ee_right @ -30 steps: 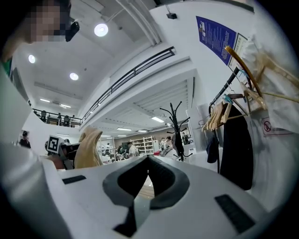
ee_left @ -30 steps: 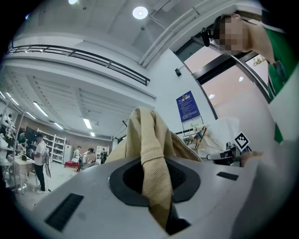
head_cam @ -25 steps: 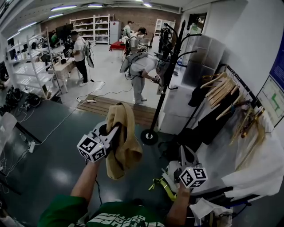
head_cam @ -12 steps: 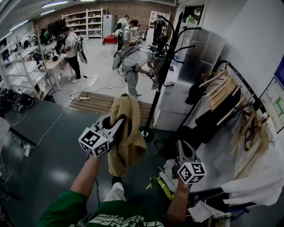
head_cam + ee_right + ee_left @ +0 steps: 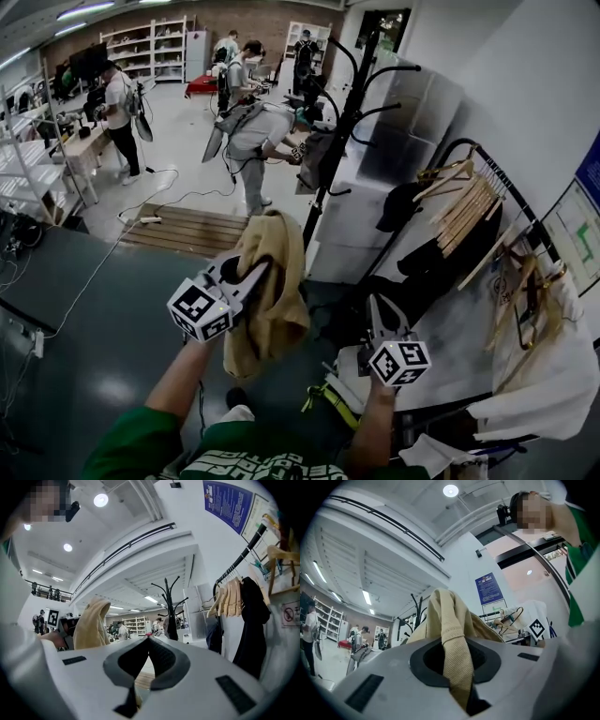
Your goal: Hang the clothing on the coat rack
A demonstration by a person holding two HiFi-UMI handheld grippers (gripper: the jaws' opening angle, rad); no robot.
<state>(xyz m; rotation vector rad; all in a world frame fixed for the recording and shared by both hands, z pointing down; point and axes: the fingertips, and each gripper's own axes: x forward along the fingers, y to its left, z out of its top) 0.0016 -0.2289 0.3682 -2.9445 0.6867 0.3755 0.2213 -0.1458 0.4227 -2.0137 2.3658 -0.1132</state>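
A tan garment hangs bunched from my left gripper, which is shut on a fold of it; in the left gripper view the cloth runs up between the jaws and drapes over them. The black coat rack with curved hooks stands ahead and slightly right, a dark bag hanging from one hook. Its foot is hidden behind the garment. My right gripper is low on the right, shut with nothing in it. The right gripper view shows the coat rack straight ahead and the tan garment to the left.
A clothes rail with wooden hangers and dark clothes runs along the right wall above white cloth. A bent-over person works just behind the rack, others farther back. A wooden platform lies ahead and shelving stands at left.
Both grippers have travelled forward with the view, so the coat rack stands closer and larger. The garment stays gripped on the left; the right gripper stays shut.
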